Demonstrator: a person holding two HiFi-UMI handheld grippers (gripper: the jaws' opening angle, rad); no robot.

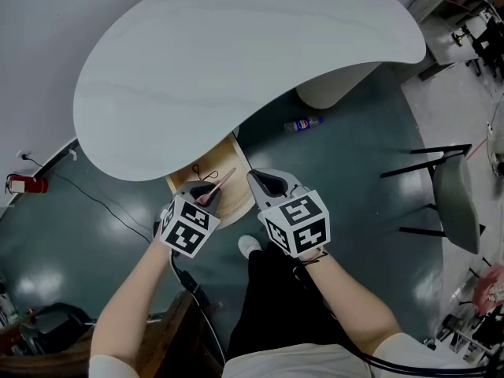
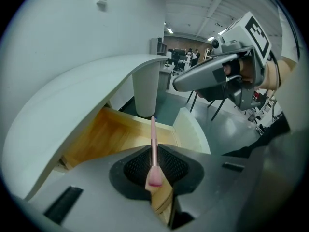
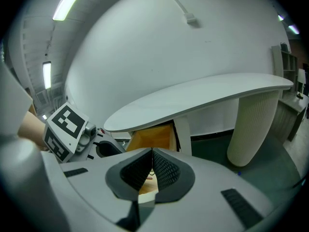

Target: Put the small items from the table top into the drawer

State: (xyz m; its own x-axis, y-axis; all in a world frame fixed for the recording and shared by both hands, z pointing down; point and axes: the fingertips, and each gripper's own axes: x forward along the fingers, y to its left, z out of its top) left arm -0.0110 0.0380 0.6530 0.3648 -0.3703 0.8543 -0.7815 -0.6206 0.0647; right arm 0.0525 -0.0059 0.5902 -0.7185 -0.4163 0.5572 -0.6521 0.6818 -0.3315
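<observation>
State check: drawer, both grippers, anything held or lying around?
drawer, open.
left gripper, shut on the pink brush.
pink brush, held at its tuft end, handle sticking out past the jaws over the drawer.
right gripper, shut, nothing between the jaws.
thin black loop, lying in the drawer.
bottle, lying on its side on the floor.

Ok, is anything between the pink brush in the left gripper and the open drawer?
Nothing visible. The left gripper holds the pink brush right over the open drawer, with bare wood beneath. A thin dark loop lies farther in, and the shut right gripper sits off to the side.
</observation>
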